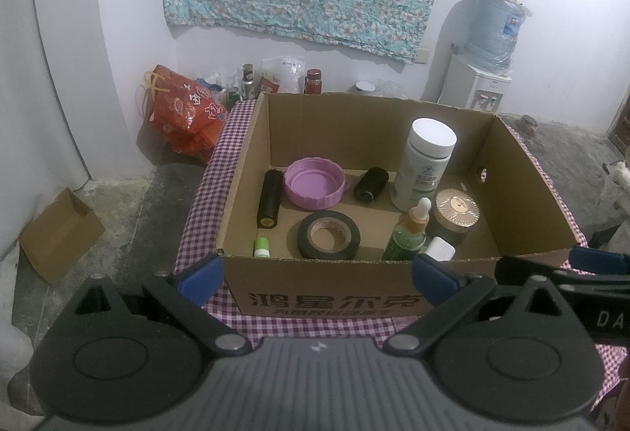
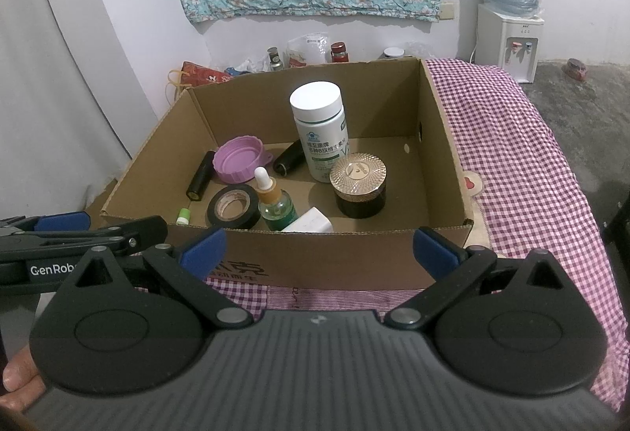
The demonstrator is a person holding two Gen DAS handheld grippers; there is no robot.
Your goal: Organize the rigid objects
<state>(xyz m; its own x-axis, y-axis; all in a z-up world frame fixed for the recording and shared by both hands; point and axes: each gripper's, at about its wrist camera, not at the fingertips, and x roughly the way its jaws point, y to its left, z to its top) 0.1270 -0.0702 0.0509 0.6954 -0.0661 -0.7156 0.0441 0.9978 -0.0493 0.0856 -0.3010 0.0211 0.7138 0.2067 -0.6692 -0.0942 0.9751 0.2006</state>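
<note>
Left tongs (image 1: 317, 275), left wrist view: blue fingers spread wide apart and empty, poised just before the near wall of the cardboard box (image 1: 327, 297), which stands on a checked cloth (image 1: 220, 163). Inside the box lie a black tape roll (image 1: 329, 235), a purple lid (image 1: 315, 184) and a black cylinder (image 1: 269, 199); a white bottle (image 1: 423, 167) stands upright at the back right. A green dropper bottle (image 1: 407, 234), a gold-lidded jar (image 1: 456, 212) and a white block (image 1: 439, 249) crowd the near right corner, the block partly cut off by the near wall. Open floor remains at the box centre. Part of the right tongs enters at the right edge.

Right tongs (image 2: 319, 248), right wrist view: fingers likewise wide apart, holding nothing, close to the near wall. The box's right wall borders a bare stretch of checked cloth. A small green-capped tube (image 2: 183, 215) lies in the near left corner. The left tongs' tip shows at the left edge; whether it touches the box cannot be told.
</note>
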